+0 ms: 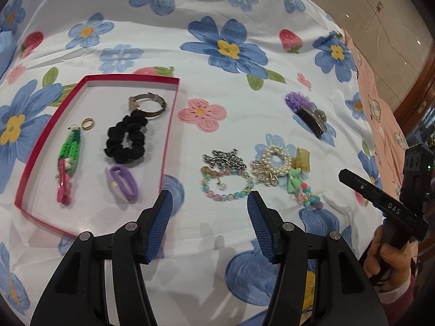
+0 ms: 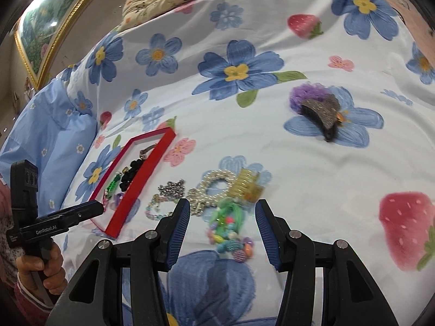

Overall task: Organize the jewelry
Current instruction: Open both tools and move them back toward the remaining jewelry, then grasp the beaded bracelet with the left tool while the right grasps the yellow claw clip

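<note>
Sorting loose jewelry pile (image 1: 252,171) on bedspread (image 1: 244,108) into red tray (image 1: 174,114), partly filled. Both grippers' fingers apart, empty. Next: right gripper (image 2: 221,224) lowering onto beaded charm (image 2: 231,233), judged.

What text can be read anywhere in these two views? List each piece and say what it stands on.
"DAS" – on the black bar of the right gripper, seen from the left wrist.
"GenRobot.AI" – on the black bar of the left gripper, seen from the right wrist.
A small label at the near end of that bar is too small to read.
</note>
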Available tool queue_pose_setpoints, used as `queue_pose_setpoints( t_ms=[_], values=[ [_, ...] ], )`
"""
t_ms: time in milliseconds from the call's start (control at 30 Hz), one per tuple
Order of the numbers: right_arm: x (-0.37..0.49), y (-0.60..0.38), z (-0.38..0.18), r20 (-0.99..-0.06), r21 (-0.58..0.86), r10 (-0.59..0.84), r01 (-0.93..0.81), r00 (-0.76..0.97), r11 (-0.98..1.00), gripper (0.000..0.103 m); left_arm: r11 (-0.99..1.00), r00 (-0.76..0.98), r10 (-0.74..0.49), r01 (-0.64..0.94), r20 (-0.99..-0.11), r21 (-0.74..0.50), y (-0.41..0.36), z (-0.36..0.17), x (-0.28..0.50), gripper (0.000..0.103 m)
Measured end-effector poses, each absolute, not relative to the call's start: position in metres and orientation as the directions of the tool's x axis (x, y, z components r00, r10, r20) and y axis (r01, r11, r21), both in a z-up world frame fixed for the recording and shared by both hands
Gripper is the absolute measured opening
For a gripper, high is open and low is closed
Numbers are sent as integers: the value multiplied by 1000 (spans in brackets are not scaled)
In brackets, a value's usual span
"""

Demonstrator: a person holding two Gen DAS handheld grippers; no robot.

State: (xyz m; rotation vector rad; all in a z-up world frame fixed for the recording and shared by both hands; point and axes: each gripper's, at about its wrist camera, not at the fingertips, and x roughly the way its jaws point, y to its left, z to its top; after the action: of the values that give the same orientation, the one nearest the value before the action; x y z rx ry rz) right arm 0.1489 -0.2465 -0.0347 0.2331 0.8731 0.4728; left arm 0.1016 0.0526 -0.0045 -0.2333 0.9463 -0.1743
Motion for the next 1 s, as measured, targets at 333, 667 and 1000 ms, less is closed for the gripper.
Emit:
queue_pose_setpoints(
  t_ms=[333, 667, 1000],
  values=[
    [156, -249, -42, -686, 388, 486, -293, 541, 874, 52, 963, 528, -265, 96, -807, -253, 30, -18, 112, 56],
    [171, -239, -57, -709, 386, 479, -283, 517, 878, 54, 953, 472, -291, 217, -832, -210, -5, -37, 132, 56],
    [195, -230, -74, -739, 372, 458, -268, 494, 889, 54, 947, 416, -250, 293, -874, -132, -24, -69, 157, 50]
  ],
)
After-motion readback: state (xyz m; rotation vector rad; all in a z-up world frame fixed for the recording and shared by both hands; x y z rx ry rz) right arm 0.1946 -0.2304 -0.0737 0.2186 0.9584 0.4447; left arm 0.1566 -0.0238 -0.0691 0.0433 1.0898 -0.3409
